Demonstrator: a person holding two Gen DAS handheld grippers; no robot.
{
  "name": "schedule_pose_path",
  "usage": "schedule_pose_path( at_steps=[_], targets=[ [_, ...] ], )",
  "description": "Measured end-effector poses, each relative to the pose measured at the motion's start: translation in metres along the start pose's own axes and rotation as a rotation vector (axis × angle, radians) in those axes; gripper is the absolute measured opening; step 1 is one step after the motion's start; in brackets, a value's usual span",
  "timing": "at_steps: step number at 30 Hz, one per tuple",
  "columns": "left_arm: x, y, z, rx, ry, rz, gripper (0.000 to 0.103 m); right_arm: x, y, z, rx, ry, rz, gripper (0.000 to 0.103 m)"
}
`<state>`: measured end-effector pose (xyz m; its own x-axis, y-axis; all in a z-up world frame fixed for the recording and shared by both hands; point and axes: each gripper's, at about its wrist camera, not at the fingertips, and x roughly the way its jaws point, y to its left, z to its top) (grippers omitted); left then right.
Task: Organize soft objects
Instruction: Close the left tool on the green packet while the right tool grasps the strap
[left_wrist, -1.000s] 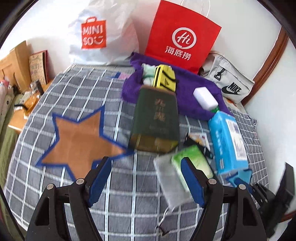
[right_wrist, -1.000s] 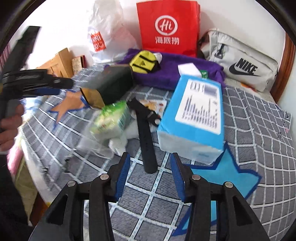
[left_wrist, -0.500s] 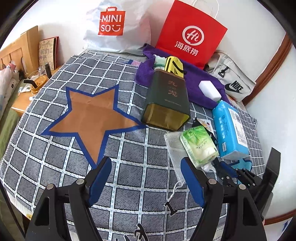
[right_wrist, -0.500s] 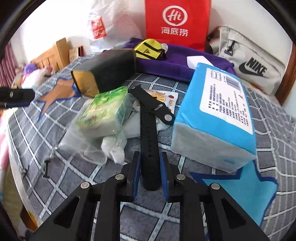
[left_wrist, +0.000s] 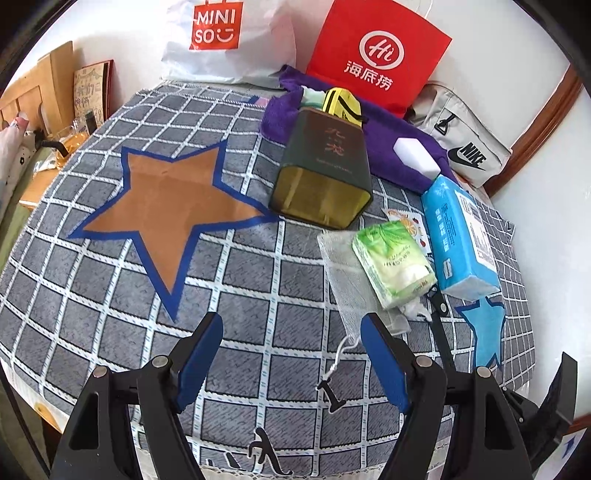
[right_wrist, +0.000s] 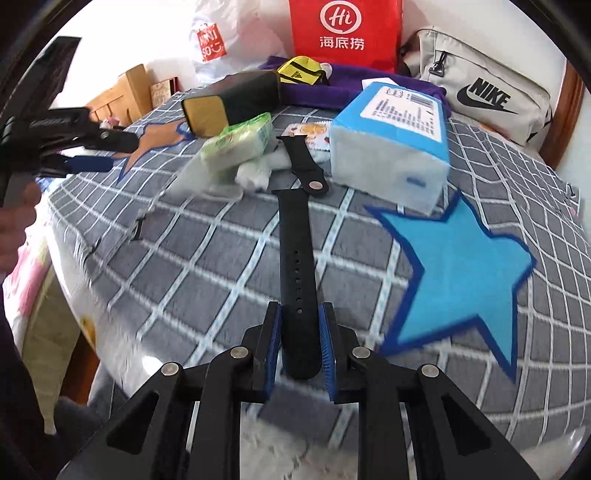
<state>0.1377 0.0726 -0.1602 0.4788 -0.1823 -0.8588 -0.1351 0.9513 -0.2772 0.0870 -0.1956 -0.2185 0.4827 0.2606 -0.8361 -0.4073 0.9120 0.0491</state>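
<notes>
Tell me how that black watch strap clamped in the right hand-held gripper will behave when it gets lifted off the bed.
The black watch strap looks like thin rubbery silicone, so it will probably droop from the right hand-held gripper, which pinches only its near end. It seems light for its length, so it may swing. Its matte surface likely resists slipping against the ridged pads.

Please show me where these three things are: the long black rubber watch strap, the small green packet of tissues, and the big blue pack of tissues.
Long black rubber watch strap (right_wrist: 295, 273): right wrist view, on its holed middle section.
Small green packet of tissues (left_wrist: 393, 266): left wrist view, on its printed top face.
Big blue pack of tissues (right_wrist: 391, 144): right wrist view, on its top face.
</notes>
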Motion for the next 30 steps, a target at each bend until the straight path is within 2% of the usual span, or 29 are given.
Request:
schedule_pose_path(
  at_steps=[2,5,9,10,11,13,16,17,19,21,22,25,26,27,28,30],
  targets=[
    [0.002,-0.001,-0.002,-0.005,0.006,-0.003,0.076,-0.002,0.001,-0.002,-0.009,-0.006,0.010,0.023],
    [0.003,-0.005,-0.004,0.005,0.015,0.000,0.076,0.003,-0.002,0.007,0.017,-0.034,0.029,0.037],
    [0.002,-0.007,-0.006,0.013,0.014,0.008,0.076,0.017,-0.001,0.022,0.022,-0.065,0.029,0.038],
    [0.002,-0.007,-0.006,0.009,0.013,0.008,0.076,0.020,0.000,0.026,0.011,-0.069,0.019,0.036],
    [0.003,-0.008,-0.006,0.007,0.014,0.006,0.076,0.023,0.003,0.028,-0.007,-0.078,0.002,0.021],
    [0.004,-0.010,-0.005,0.011,0.013,-0.003,0.076,0.025,0.007,0.031,-0.045,-0.083,-0.023,0.021],
    [0.008,-0.019,-0.004,0.025,0.012,-0.033,0.076,0.022,0.001,0.029,-0.016,-0.066,0.005,0.021],
    [0.009,-0.022,-0.003,0.030,0.008,-0.047,0.076,0.021,0.000,0.027,-0.012,-0.060,0.011,0.023],
    [0.013,-0.029,-0.002,0.039,0.004,-0.081,0.076,0.020,-0.001,0.024,0.000,-0.056,0.036,0.034],
    [0.019,-0.039,0.001,0.046,0.009,-0.112,0.076,0.020,0.000,0.022,0.014,-0.073,0.069,0.050],
    [0.022,-0.043,0.003,0.047,0.012,-0.121,0.076,0.021,0.003,0.021,0.006,-0.089,0.065,0.050],
    [0.029,-0.056,0.005,0.044,-0.010,-0.100,0.076,0.025,0.017,0.020,-0.057,-0.116,-0.011,0.047],
    [0.032,-0.060,0.005,0.053,-0.006,-0.101,0.076,0.025,0.019,0.020,-0.069,-0.122,-0.010,0.042],
    [0.034,-0.064,0.006,0.058,0.000,-0.105,0.076,0.025,0.017,0.021,-0.070,-0.125,0.004,0.028],
    [0.038,-0.067,0.007,0.058,0.007,-0.112,0.076,0.025,0.014,0.021,-0.063,-0.125,0.004,0.021],
    [0.042,-0.071,0.011,0.047,0.011,-0.126,0.076,0.024,0.004,0.022,-0.024,-0.112,0.050,0.021]
  ],
)
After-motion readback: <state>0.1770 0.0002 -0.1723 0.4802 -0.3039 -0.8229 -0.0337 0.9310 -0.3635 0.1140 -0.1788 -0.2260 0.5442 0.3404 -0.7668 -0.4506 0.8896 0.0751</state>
